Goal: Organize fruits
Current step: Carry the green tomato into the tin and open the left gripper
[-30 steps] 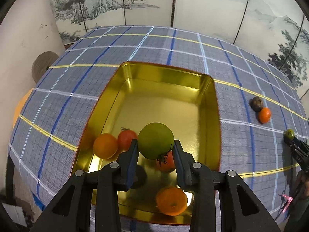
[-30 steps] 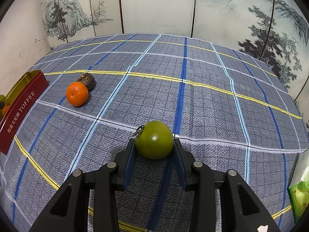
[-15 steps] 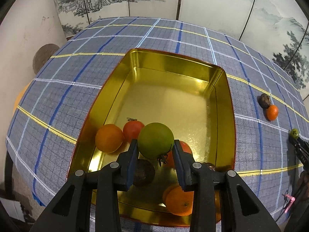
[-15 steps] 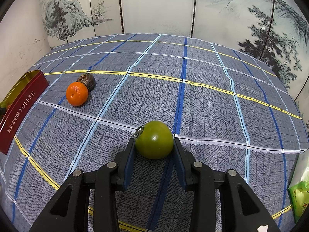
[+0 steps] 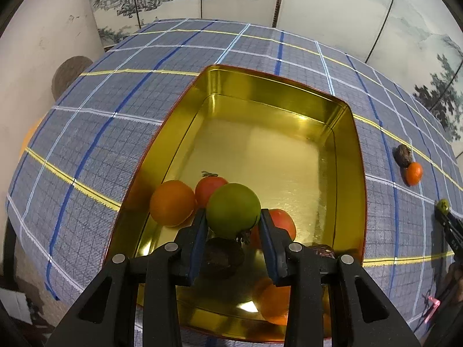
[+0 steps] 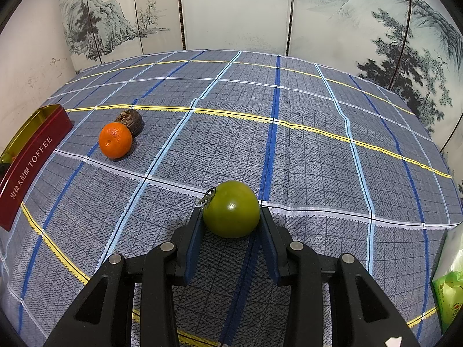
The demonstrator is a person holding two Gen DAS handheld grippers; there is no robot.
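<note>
My left gripper (image 5: 233,217) is shut on a green tomato (image 5: 231,208) and holds it over the near end of the gold tin (image 5: 272,86). In the tin lie an orange (image 5: 172,202), two red tomatoes (image 5: 209,186), a dark brown fruit (image 5: 221,257) and another orange (image 5: 275,303). My right gripper (image 6: 231,217) is shut on a second green tomato (image 6: 230,208) just above the checked cloth. A tangerine (image 6: 115,139) and a dark brown fruit (image 6: 130,120) lie together on the cloth to the left. The tin's red side (image 6: 29,162) shows at the left edge.
The blue-grey checked cloth (image 6: 289,144) covers the whole table. A painted folding screen (image 6: 231,14) stands behind it. A green packet (image 6: 448,297) lies at the right edge. In the left wrist view the right gripper (image 5: 447,222) shows at the far right.
The left gripper has drifted with its green tomato so the tin sits more centred and nearer in view. The right gripper has not moved.
</note>
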